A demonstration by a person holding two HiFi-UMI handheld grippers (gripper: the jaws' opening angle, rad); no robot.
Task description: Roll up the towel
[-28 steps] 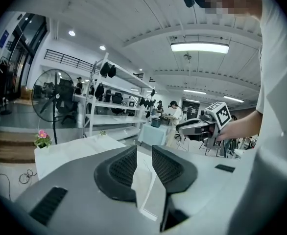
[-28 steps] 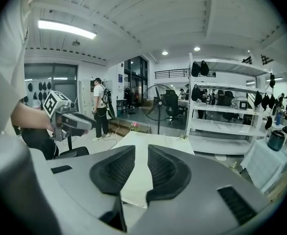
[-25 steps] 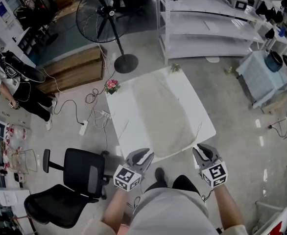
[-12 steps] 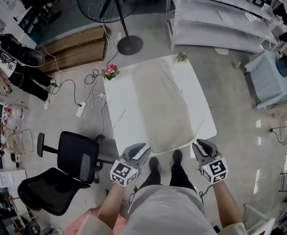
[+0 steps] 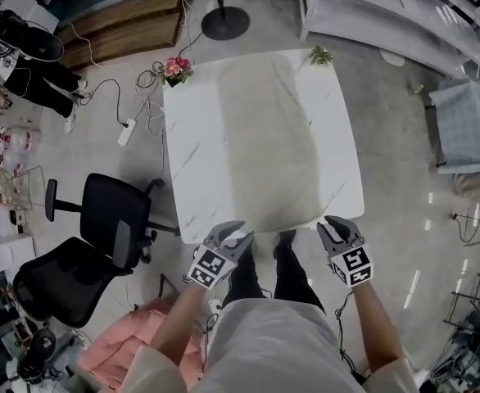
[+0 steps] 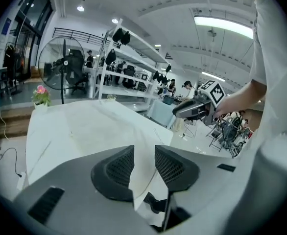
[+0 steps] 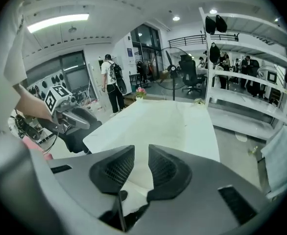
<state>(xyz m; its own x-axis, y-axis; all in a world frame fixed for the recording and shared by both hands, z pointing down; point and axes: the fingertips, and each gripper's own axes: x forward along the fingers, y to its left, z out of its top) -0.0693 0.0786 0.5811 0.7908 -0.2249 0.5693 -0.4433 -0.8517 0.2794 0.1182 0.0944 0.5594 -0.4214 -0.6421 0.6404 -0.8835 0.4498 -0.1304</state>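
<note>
Cream terry towel (image 5: 260, 137) lies spread flat down the middle of a white, marble-veined square worktop (image 5: 187, 162). It reaches from the far edge to the near edge and leaves bare strips of stone on either side; no part of it is rolled yet.

The left hand-held gripper (image 5: 234, 237) sits at the worktop's near edge, by the towel's near left corner, tilted down towards it. Its jaws have just been opening and stand apart. The pale cloth and the worktop edge show through the gap, but the ribbed dark pads (image 6: 119, 166) press on nothing.

The right hand-held gripper (image 5: 336, 229) sits at the same edge, by the towel's near right corner, also angled down. Its jaws have likewise just been opening and stand released, with only the cloth beyond them showing in the gap and nothing pinched. Whether either gripper's tips touch the fabric cannot be told.

A small bunch of pink flowers (image 5: 175, 66) stands at the worktop's far left corner and a small green plant (image 5: 320, 55) at the far right one. A black office chair (image 5: 101, 236) stands on the floor to the left, well apart from the towel.
</note>
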